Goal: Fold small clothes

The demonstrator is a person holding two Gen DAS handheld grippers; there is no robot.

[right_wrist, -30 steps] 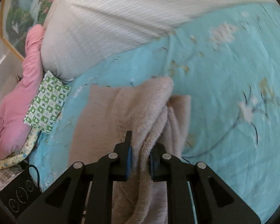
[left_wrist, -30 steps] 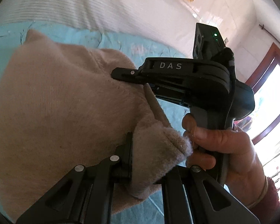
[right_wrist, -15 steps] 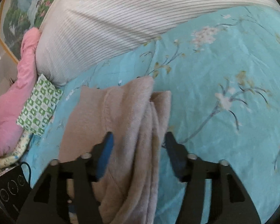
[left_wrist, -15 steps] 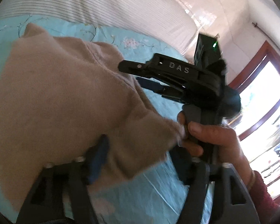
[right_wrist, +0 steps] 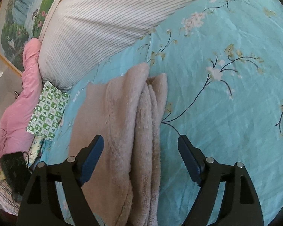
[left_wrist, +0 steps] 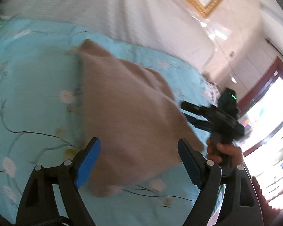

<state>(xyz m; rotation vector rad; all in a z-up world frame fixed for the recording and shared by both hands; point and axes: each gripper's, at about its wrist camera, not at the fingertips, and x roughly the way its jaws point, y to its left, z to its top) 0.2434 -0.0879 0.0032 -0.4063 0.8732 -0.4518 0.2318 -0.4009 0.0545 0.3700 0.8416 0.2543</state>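
Note:
A beige knit garment (left_wrist: 126, 113) lies folded on the turquoise floral bedsheet (left_wrist: 28, 98). In the right wrist view it (right_wrist: 122, 131) shows stacked folded layers running away from the camera. My left gripper (left_wrist: 138, 148) is open and empty, its blue-padded fingers apart above the garment's near edge. My right gripper (right_wrist: 140, 146) is open and empty, its fingers straddling the folded garment without touching it. The right gripper also shows in the left wrist view (left_wrist: 190, 113), held by a hand at the garment's right edge.
A white striped duvet (right_wrist: 103, 24) lies along the back of the bed. A folded green-and-white patterned cloth (right_wrist: 47, 109), a pink garment (right_wrist: 15, 113) and a black device (right_wrist: 13, 169) lie at the left. A window (left_wrist: 269, 122) is at the right.
Both grippers have opened and let go of the beige garment, which now lies on the sheet. Both have pulled back from it.

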